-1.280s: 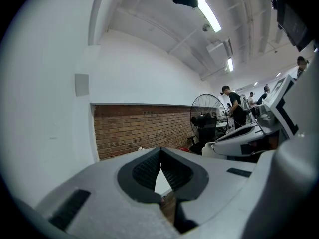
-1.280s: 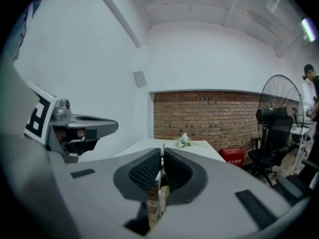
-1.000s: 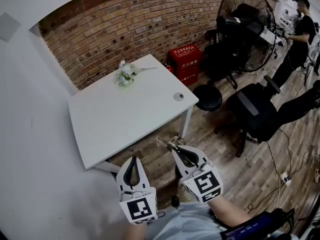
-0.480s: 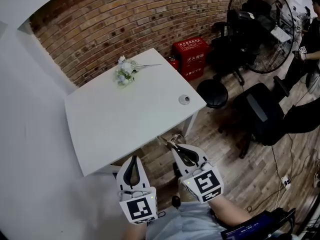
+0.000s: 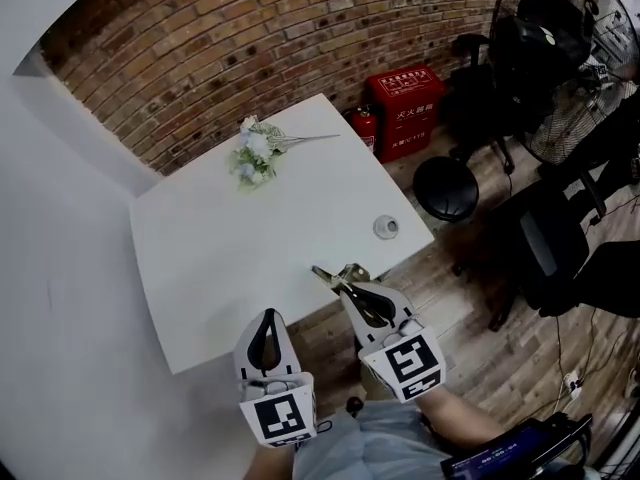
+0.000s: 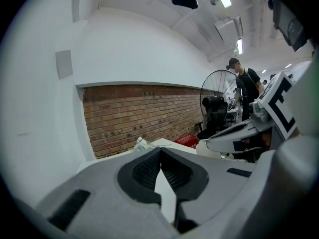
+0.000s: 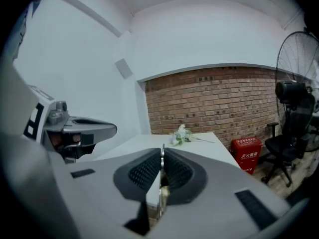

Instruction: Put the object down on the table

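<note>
right claw (image 5: 352, 290) clamped on thin metal tool (image 5: 328, 274), possibly scissors, held edge-on in the air by the near edge of the table (image 5: 220, 258) | left claw (image 5: 267, 318) closed, empty | tool judged light, stiff, slick, pointed | grip best kept mid-body, tool laid flat

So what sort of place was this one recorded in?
Most likely an office or lab workroom: a white table by a brick wall, black office chairs on a wood floor, and a large standing fan.
</note>
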A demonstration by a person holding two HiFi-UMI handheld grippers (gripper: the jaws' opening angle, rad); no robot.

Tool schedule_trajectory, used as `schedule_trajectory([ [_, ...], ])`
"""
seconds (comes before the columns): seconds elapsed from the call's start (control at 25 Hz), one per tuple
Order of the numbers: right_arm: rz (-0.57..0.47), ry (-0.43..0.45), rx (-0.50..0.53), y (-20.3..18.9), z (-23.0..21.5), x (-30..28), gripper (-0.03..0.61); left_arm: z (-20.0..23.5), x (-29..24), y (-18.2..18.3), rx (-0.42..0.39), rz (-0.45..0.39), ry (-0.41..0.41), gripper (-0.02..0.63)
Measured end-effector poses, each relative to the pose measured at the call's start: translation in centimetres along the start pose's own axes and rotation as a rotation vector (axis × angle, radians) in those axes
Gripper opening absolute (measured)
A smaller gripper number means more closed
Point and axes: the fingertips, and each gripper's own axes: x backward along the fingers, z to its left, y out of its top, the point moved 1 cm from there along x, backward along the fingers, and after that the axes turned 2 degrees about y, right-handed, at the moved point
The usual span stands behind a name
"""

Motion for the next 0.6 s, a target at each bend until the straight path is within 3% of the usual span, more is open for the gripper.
schedule_trajectory([
  [0.28,-0.028,0.052,0.004,2.8,-3.5,-3.3,0.026,0.0,-4.2,2.4,-0.012,-0.015,0.049,0.009],
  [0.52,-0.054,0.095,0.030,4.8,-4.3,-5.8,0.026,1.8,-5.6,3.7,-0.048,-0.046,0.106,0.008],
  [0.6,-0.063,0.108,0.043,5.6,-4.3,-6.6,0.026,2.5,-5.9,4.3,-0.027,-0.049,0.128,0.009],
])
